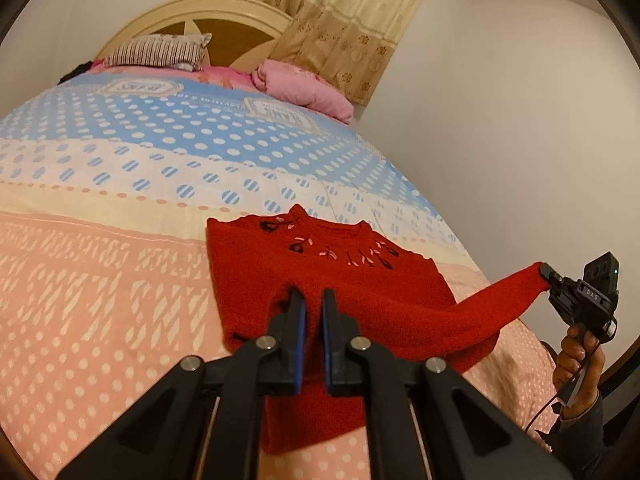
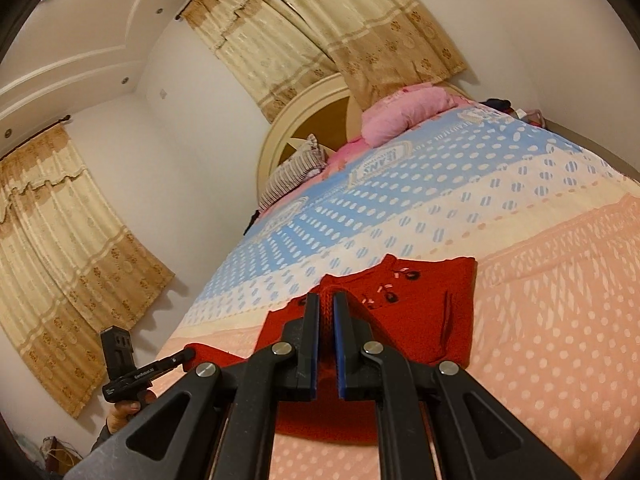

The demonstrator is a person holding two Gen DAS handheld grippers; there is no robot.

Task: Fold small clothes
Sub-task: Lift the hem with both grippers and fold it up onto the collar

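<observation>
Small red knitted sweater (image 1: 328,280) with embroidered flowers lies flat on the polka-dot bedspread (image 1: 120,184), at its pink foot end and well away from the striped pillow, body spread for folding. Right gripper (image 1: 545,273) is clamped on the cuff, sleeve stretched out sideways off the body, probably to swing it across the chest. Left gripper (image 1: 314,300) is pinched on the opposite red knit sleeve, pads nearly together.

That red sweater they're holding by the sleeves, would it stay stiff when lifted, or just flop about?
Probably floppy: the sleeve pinched by the right gripper sags between the clamp and the red sweater. Likely not slippery, since its fuzzy knit should catch on the pads. It looks thick, so perhaps a little heavy for its size, though lying on the bed it won't roll or break.
</observation>
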